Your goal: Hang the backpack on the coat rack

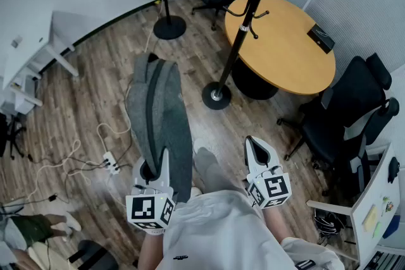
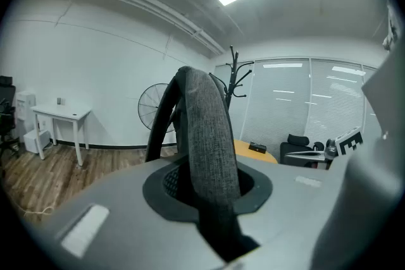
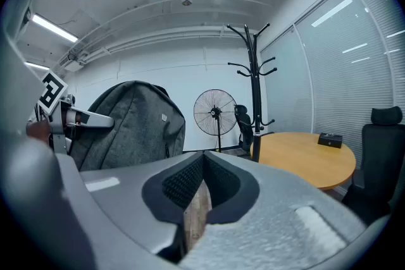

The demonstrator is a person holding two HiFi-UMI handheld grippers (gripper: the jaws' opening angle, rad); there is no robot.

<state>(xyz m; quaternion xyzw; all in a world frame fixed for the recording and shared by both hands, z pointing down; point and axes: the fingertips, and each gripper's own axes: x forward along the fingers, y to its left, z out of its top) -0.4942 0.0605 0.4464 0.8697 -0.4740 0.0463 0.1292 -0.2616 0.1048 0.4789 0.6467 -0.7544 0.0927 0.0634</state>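
We see the round wooden table (image 1: 291, 54) at the far right. Just beside it the black coat rack (image 1: 239, 35) stands on its round base on the plank floor (image 1: 95, 92). The grey backpack (image 1: 166, 117) hangs upright in the air to the left of the rack, clear of its hooks and not touching it. Our left gripper (image 1: 154, 169) carries it, jaws clamped on the bag's grey strap (image 2: 209, 136), which runs up between the pads. Our right gripper (image 1: 256, 145) hovers to the right of the bag, its jaws pressed together at the tips with nothing between them.
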